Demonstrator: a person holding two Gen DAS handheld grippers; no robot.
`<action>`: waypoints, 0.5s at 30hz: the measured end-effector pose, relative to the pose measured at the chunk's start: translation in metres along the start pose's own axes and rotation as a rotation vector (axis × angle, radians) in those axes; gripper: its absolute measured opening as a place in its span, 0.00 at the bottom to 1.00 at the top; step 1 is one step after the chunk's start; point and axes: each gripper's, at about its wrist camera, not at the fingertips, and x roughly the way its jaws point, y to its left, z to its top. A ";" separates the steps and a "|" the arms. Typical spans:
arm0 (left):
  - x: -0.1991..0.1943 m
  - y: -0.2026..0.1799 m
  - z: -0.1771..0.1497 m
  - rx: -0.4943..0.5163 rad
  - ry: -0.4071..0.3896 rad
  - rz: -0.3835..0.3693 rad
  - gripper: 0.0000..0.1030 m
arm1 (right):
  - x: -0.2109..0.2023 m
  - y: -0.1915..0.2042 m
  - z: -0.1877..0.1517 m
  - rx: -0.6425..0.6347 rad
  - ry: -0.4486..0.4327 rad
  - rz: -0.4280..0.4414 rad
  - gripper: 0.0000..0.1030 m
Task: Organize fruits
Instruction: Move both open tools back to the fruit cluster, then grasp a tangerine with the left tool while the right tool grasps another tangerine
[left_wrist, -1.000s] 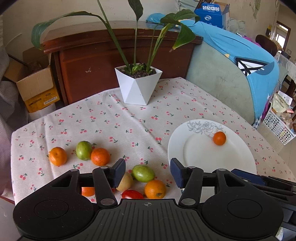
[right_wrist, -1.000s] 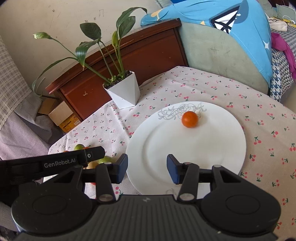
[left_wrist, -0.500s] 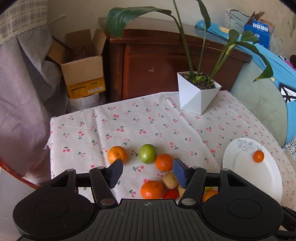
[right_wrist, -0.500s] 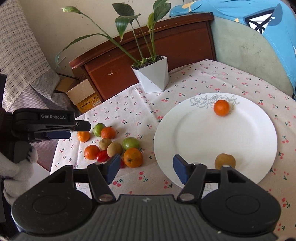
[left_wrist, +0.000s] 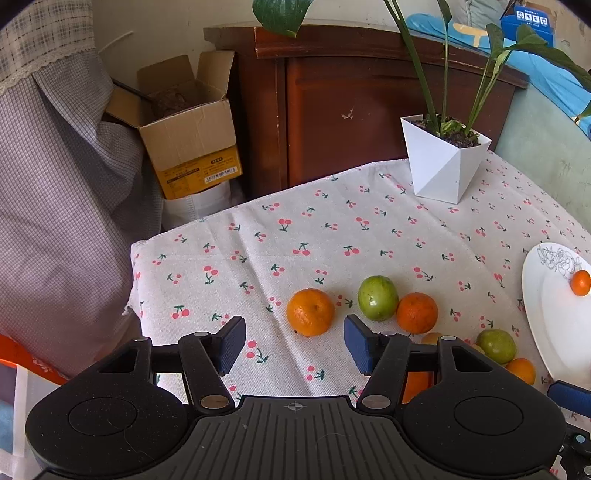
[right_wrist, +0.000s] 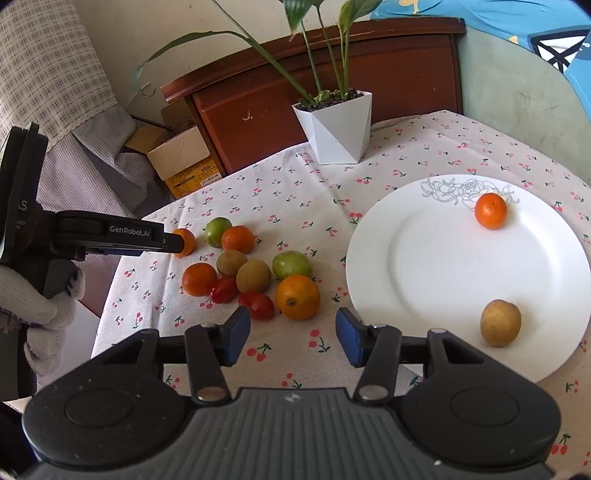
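Left gripper (left_wrist: 293, 343) hangs over the cherry-print tablecloth (left_wrist: 332, 236), jaws apart with nothing between them; they have just closed a little. An orange (left_wrist: 311, 312) lies just ahead of its pads, untouched. Beside that orange sit a green fruit (left_wrist: 378, 297) and a second orange (left_wrist: 417, 312), the two touching.

Right gripper (right_wrist: 293, 336) also has its jaws apart and empty, and they have just narrowed. It points at the near edge of the loose pile, close to a large orange (right_wrist: 297, 297) and a red tomato (right_wrist: 256, 304).

In the right wrist view the pile lies left of the white plate (right_wrist: 424, 258): two brown fruits (right_wrist: 253, 275), another green fruit (right_wrist: 291, 264), a further tomato (right_wrist: 224, 290), more oranges.

On the plate: a small orange (right_wrist: 490, 211) at the far side by the line drawing, and a tan fruit (right_wrist: 500, 322) at the near side, well apart from each other.

A white potted plant (right_wrist: 338, 129) stands upright at the far edge of the table. A gloved hand (right_wrist: 40, 306) holds the left gripper's handle.
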 end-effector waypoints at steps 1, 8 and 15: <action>0.002 0.000 0.000 -0.003 -0.004 -0.004 0.53 | 0.001 0.000 0.000 -0.001 0.000 -0.002 0.48; 0.017 -0.001 0.001 -0.006 -0.009 -0.022 0.53 | 0.011 -0.001 0.000 0.012 0.003 -0.025 0.45; 0.026 0.000 0.000 -0.006 -0.016 -0.018 0.48 | 0.019 -0.001 0.002 0.020 -0.012 -0.046 0.45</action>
